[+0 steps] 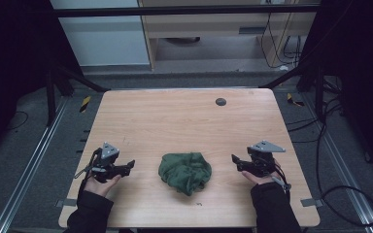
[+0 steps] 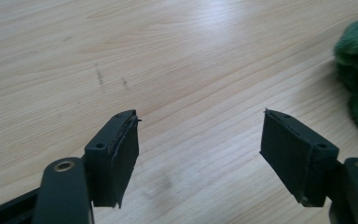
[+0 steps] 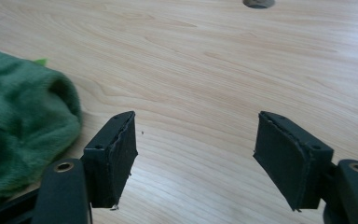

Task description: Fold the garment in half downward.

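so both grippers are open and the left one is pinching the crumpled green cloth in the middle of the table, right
Not quite. The left gripper pinches nothing: in the left gripper view its jaws stand apart over bare table, with the green cloth off to one side. The high view shows the cloth lying crumpled between the two hands, and the right gripper is open too.

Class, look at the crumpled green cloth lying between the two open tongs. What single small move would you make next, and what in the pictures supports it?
Probably bring the left tongs inward to the near edge of the green cloth. Both the left and the right tongs stand open with nothing between the jaws, each off to one side of the cloth and apart from it. The cloth lies bunched on the wooden table, so a hold must come first.
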Tool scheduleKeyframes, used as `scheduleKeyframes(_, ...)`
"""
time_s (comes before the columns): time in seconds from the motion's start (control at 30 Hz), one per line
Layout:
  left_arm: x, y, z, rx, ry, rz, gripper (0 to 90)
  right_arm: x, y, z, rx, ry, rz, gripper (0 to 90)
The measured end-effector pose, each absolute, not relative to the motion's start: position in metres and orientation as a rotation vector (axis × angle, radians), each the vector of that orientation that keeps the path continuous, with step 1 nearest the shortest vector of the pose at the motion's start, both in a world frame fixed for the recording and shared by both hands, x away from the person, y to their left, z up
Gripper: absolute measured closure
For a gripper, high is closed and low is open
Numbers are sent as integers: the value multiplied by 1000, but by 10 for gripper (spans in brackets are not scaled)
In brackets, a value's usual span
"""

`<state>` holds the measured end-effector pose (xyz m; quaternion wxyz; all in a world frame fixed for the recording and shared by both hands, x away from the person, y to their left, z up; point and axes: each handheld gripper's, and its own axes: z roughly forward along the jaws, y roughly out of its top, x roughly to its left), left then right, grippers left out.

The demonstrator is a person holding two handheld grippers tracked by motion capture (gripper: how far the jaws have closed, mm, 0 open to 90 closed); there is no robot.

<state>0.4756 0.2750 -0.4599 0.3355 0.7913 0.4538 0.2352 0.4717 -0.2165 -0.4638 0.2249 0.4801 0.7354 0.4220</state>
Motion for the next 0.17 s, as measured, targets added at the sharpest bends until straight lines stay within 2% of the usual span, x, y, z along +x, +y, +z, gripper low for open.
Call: scheduleKeyframes(0.17,478,287,-462,2038,1231,626,259,473,-231,-465,1358,2005,1147,270)
